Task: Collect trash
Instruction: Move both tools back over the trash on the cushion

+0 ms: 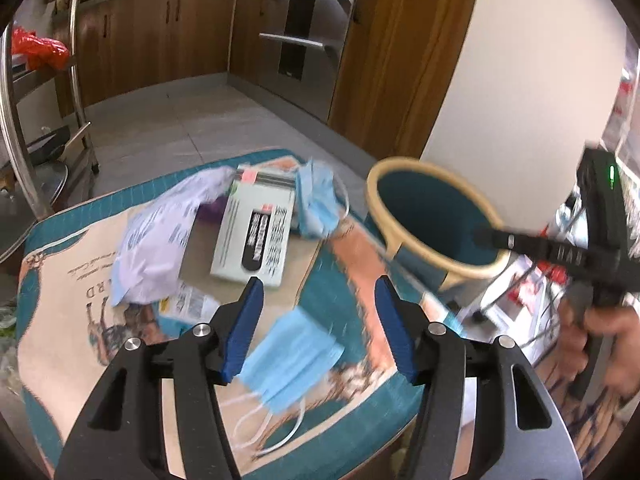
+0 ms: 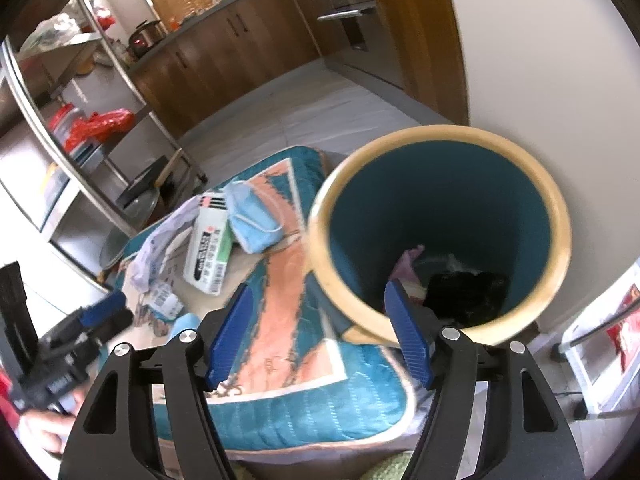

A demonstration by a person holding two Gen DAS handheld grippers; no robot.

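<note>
Trash lies on a table with a teal patterned cloth (image 1: 348, 280). A flat blue face mask (image 1: 292, 364) lies right under my left gripper (image 1: 320, 292), which is open and holds nothing. Beyond it are a white printed box (image 1: 256, 232), a crumpled lilac wrapper (image 1: 160, 232), a bunched blue mask (image 1: 316, 204) and a small printed packet (image 1: 188, 304). A teal bin with a cream rim (image 2: 440, 134) stands at the table's right end, with dark and purple scraps (image 2: 464, 292) at its bottom. My right gripper (image 2: 318, 292) hangs open and empty at the bin's near rim.
A steel shelf rack (image 2: 80, 92) with a red bag (image 2: 100, 124) stands to the left. Wooden cabinets (image 1: 160, 40) and an oven (image 1: 308, 36) line the far side across the grey floor. A white wall (image 1: 520, 80) rises behind the bin. A hand (image 1: 600, 340) holds the right gripper.
</note>
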